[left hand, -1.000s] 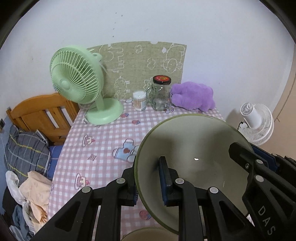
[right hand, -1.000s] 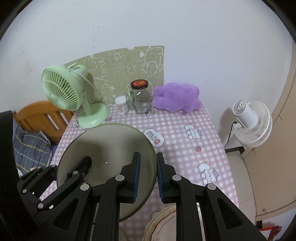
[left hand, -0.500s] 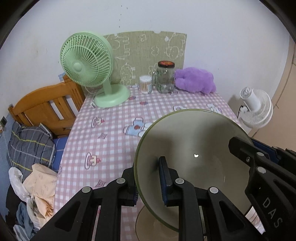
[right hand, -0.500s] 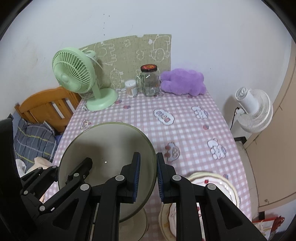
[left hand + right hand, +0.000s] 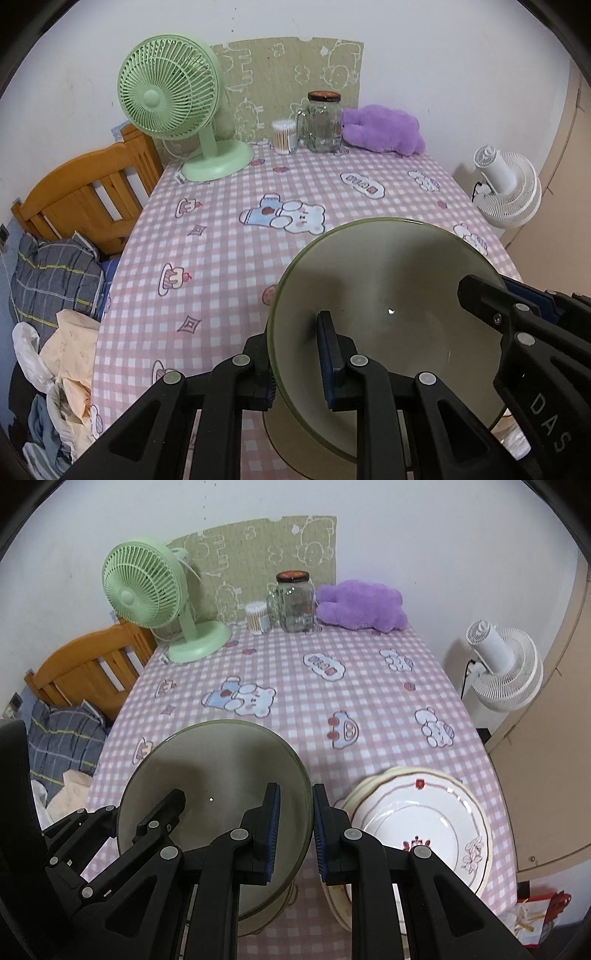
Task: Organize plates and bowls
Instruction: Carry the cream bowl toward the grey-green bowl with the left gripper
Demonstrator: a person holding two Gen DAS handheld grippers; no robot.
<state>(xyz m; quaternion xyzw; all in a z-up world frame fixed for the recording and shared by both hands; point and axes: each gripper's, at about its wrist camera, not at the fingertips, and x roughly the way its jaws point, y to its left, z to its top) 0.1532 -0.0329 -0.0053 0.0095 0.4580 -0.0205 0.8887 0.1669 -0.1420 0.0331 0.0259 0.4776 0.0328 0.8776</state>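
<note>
A large green-rimmed grey bowl point(image 5: 384, 295) is held in the air over the near edge of the table by both grippers. My left gripper point(image 5: 297, 360) is shut on its left rim. My right gripper point(image 5: 295, 827) is shut on its right rim; the bowl also shows in the right wrist view point(image 5: 221, 771). Under it another similar bowl point(image 5: 284, 439) stands on the table, mostly hidden. A stack of white floral plates point(image 5: 424, 827) lies on the table to the right of the bowls.
The table has a pink checked cloth point(image 5: 332, 686). At its far end stand a green fan point(image 5: 177, 99), a cotton-swab tub point(image 5: 284, 136), a glass jar point(image 5: 323, 122) and a purple plush point(image 5: 384, 129). A wooden bed frame point(image 5: 85, 192) is left, a white fan point(image 5: 502, 664) right.
Both grippers, still holding the bowl, have tilted down and drawn back toward the near table edge. The plates and the second bowl below have come into view.
</note>
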